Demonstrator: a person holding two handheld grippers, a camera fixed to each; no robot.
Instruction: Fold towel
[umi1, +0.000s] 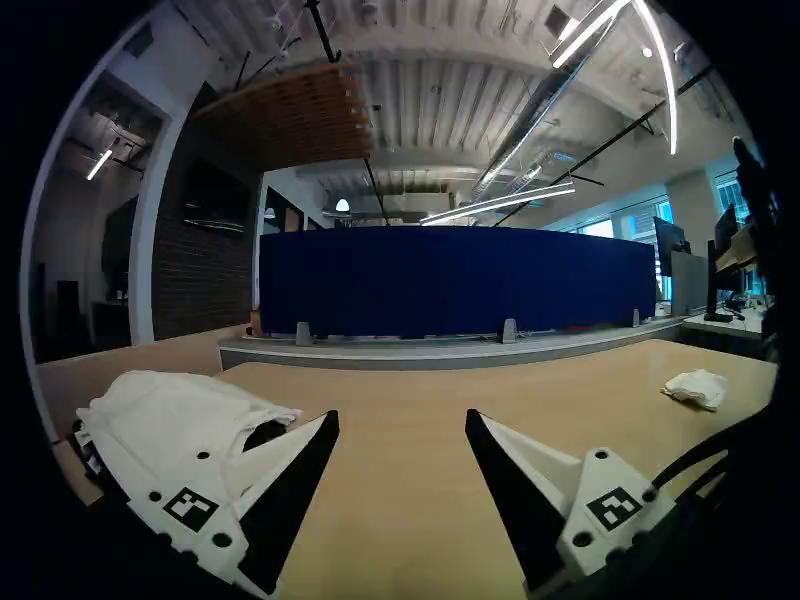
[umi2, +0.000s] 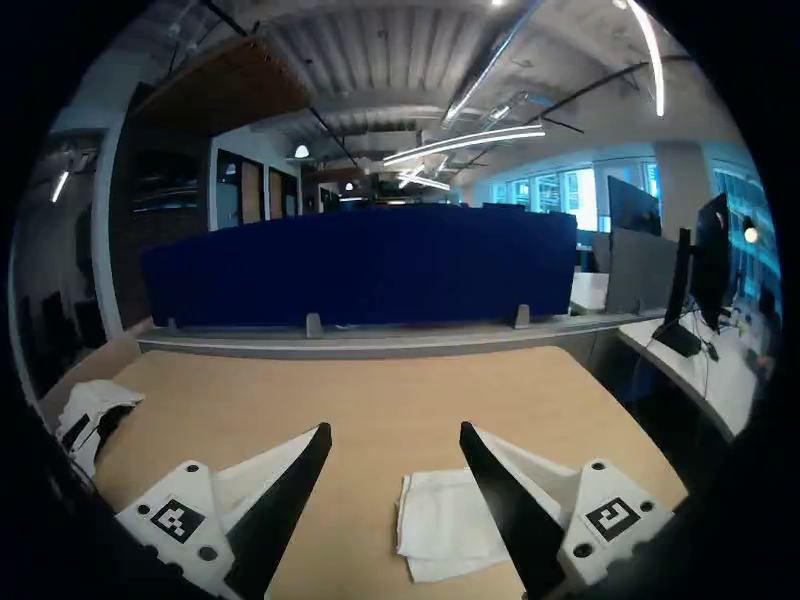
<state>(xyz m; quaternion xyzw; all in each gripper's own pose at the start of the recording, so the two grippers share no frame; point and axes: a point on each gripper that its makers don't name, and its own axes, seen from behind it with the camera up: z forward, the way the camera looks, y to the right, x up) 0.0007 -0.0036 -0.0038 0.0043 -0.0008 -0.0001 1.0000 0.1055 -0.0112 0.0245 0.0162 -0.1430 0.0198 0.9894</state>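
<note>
Table (umi1: 420, 380) carrying crumpled towel (umi1: 180, 410) beside left gripper (umi1: 401, 413), folded towel (umi2: 440, 515) under right gripper (umi2: 395, 425), we log both jaws wide apart, nothing held

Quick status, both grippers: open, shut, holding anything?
Left gripper: open, nothing between its fingers.
Right gripper: open, gripping nothing; a folded towel lies on the table just ahead.

The towel (umi2: 450, 520) at the front edge of the desk (umi2: 380, 400) is plain white, the desk light tan. The partition (umi2: 350, 265) is deep blue. The left gripper (umi1: 401, 415) and right gripper (umi2: 394, 427) are white with black fingers and black-and-white square tags.
</note>
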